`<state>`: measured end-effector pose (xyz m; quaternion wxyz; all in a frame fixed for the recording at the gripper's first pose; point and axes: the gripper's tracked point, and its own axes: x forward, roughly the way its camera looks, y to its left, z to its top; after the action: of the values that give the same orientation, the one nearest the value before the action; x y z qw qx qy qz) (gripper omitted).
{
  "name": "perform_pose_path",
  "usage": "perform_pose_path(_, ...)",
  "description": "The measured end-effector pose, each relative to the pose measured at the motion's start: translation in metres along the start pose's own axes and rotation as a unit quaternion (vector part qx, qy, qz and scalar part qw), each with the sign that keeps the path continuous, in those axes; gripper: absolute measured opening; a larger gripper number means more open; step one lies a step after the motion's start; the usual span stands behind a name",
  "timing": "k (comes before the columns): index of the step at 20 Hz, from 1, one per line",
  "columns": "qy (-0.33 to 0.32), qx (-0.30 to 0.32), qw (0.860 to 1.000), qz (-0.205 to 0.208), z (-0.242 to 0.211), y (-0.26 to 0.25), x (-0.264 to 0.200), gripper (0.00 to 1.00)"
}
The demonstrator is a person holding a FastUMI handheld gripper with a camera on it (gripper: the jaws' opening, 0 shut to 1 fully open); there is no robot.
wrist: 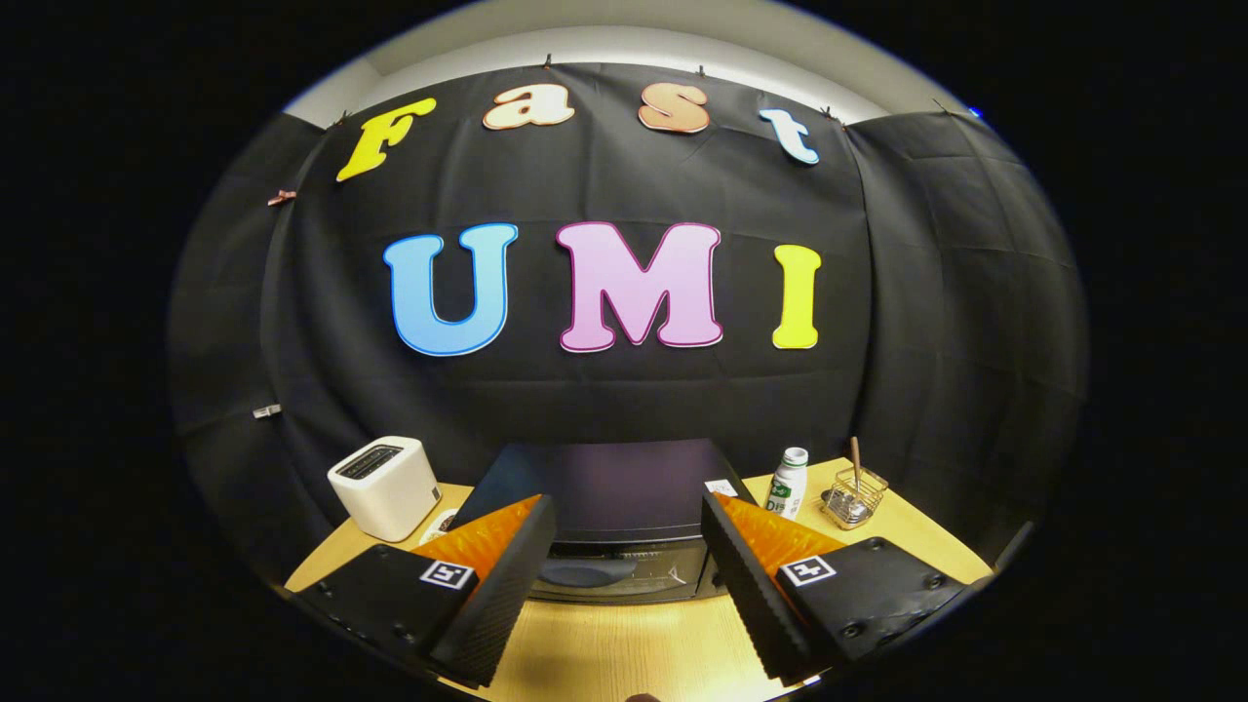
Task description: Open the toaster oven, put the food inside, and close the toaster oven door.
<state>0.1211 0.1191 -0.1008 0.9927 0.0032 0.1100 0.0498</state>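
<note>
A dark toaster oven [609, 492] stands on the wooden table [624, 648] straight ahead of my fingers, seen from above its flat top. Its front door [624, 575] with a glass pane looks closed and shows between my two fingers. My gripper [629, 575] is open, held above the table a little in front of the oven, with nothing between the fingers. At the oven's left side a plate edge with something orange on it [441, 525] peeks out beside my left finger; I cannot tell what the food is.
A white pop-up toaster [383, 486] stands to the left of the oven. To its right are a small white bottle with a green label [788, 483] and a wire basket holding utensils [854, 495]. The black cloth wall rises right behind them.
</note>
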Motion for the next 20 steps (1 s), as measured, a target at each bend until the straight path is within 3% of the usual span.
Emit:
perform_pose_path(11,0.080,-0.039,0.996,0.017,-0.093,0.030,0.074,0.98)
perform_pose_path(20,0.117,-0.001,0.993,0.025,-0.111,0.039,0.071,0.97)
